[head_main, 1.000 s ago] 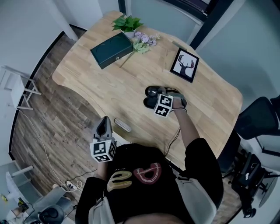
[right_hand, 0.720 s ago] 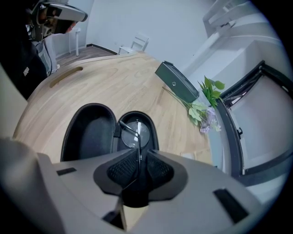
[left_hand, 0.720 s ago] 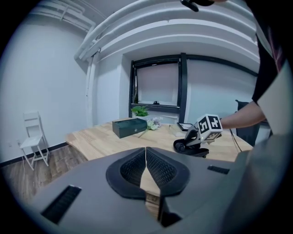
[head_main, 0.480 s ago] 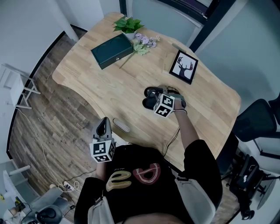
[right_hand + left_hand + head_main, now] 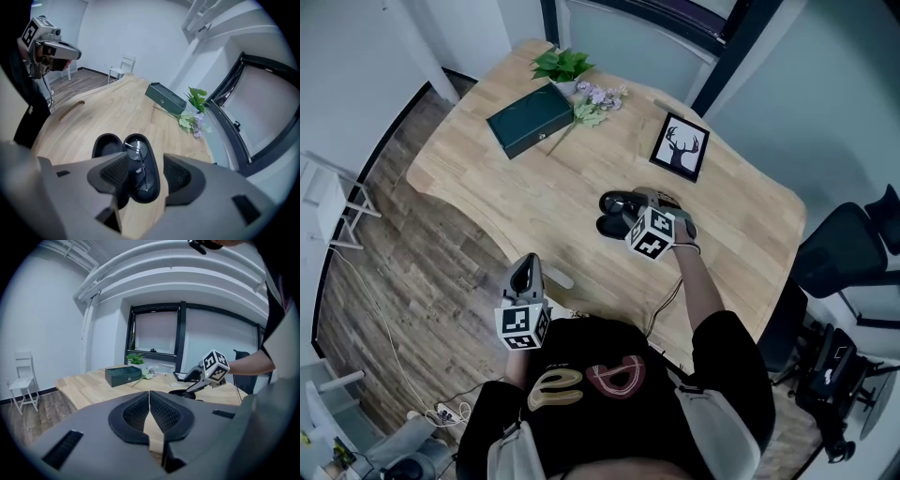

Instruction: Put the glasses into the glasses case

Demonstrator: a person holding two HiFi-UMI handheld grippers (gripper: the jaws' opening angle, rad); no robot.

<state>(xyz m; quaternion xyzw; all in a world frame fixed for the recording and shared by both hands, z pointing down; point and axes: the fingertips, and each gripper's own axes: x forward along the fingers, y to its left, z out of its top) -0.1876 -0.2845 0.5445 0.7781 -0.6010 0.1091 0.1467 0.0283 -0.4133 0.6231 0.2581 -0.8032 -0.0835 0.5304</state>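
Glasses (image 5: 137, 161) with thin wire rims and rounded lenses are seen lying folded inside one half of the glasses case (image 5: 105, 146). It is a black, oval, hard-shelled clamshell laid open on the table (image 5: 487, 159), and its other half is left empty beside them. The right gripper (image 5: 147, 173) is held just above the case and pointed steeply down. Its jaws have just been opening and are now spread wide. The glasses and the case are seen between and below the ribbed black pads, but nothing is pressed by them. The left gripper (image 5: 150, 413) is held near the person's body at the near edge of the table. Its textured pads are brought together at the tips, with nothing caught between them.

The tabletop is made of pale, smooth wood with visible grain and a wavy, rounded outline. At the far left, a dark green rectangular box (image 5: 529, 120) with a small metal clasp is placed. A leafy green plant (image 5: 562, 64) and a spray of lilac flowers (image 5: 598, 97) are set just beyond it. A black-framed deer picture (image 5: 679, 146) is laid flat at the far right of the case. A slim, pale, rounded object (image 5: 558, 277) is left at the near edge, close to the left gripper. Dark wood-plank flooring is seen around the table.
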